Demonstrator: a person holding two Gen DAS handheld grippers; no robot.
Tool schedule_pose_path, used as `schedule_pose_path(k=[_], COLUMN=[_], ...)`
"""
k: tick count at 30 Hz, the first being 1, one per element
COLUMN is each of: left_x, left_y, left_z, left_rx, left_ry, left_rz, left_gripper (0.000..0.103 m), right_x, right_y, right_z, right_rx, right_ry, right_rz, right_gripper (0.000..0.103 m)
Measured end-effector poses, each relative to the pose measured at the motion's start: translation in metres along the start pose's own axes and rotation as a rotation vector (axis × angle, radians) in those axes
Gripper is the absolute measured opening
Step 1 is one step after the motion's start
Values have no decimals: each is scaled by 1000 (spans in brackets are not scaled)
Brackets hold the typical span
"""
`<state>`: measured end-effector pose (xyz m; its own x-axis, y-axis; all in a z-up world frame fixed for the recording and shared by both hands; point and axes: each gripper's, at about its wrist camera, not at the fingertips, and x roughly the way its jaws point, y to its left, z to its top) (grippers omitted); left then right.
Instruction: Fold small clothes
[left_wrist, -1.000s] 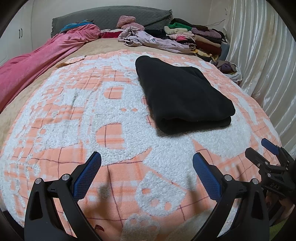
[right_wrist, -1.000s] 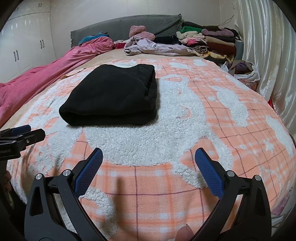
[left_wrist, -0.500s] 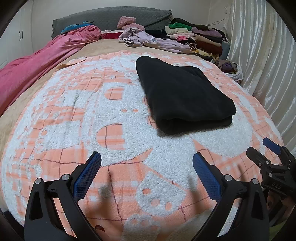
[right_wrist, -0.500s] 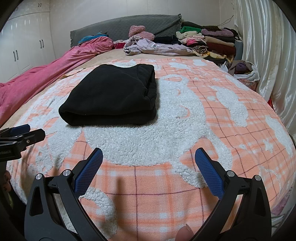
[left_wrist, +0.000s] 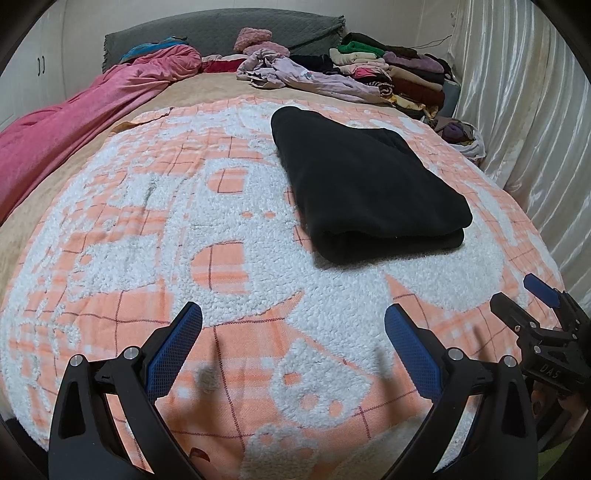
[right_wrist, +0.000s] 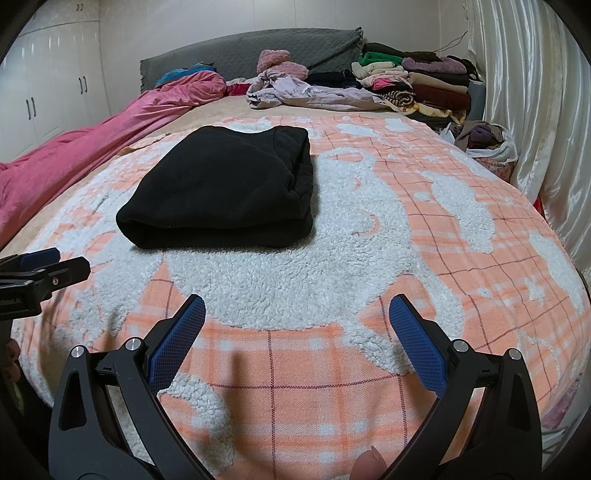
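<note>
A black garment (left_wrist: 362, 184), folded into a thick rectangle, lies on the orange and white fleece blanket (left_wrist: 184, 229). It also shows in the right wrist view (right_wrist: 225, 188). My left gripper (left_wrist: 293, 339) is open and empty, held over the blanket's near edge, short of the garment and to its left. My right gripper (right_wrist: 297, 338) is open and empty over the near edge, to the garment's right. The right gripper shows at the left wrist view's right edge (left_wrist: 543, 310), and the left gripper at the right wrist view's left edge (right_wrist: 40, 269).
A crumpled lilac garment (left_wrist: 303, 75) and a stack of folded clothes (left_wrist: 399, 74) lie at the bed's far end by the grey headboard (right_wrist: 251, 48). A pink duvet (left_wrist: 74, 125) runs along the left. A bag of clothes (right_wrist: 484, 142) and curtains (right_wrist: 535, 92) stand on the right.
Both grippers have drawn back very slightly and stay open. The black garment has not moved.
</note>
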<state>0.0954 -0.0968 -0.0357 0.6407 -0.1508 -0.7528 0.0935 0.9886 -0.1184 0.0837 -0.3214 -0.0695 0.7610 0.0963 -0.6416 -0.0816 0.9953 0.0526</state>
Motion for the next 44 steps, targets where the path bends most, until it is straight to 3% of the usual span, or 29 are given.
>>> schedule_pose_path(k=[28, 34, 36, 39, 41, 44], left_x=[-8, -14, -19, -23, -23, -26], left_y=[2, 34, 56, 118, 168, 252], left_z=[-1, 2, 5, 11, 14, 18], left_rx=[24, -29, -59, -135, -191, -275], left_ry=[8, 17, 4, -3, 15, 23], left_rz=[13, 2, 16, 110, 189, 356], left_gripper=[99, 99, 99, 99, 99, 99], right_x=[-7, -38, -60, -90, -118, -160], right_y=[-13, -38, -59, -103, -152, -238], right_z=[-3, -1, -3, -14, -37, -89], right_rx=[25, 107, 144, 234, 338, 506], right_ry=[-6, -65, -99, -137, -146, -104], right_rz=[-24, -65, -125, -225, -343, -594], right_gripper=[94, 94, 94, 94, 94, 94])
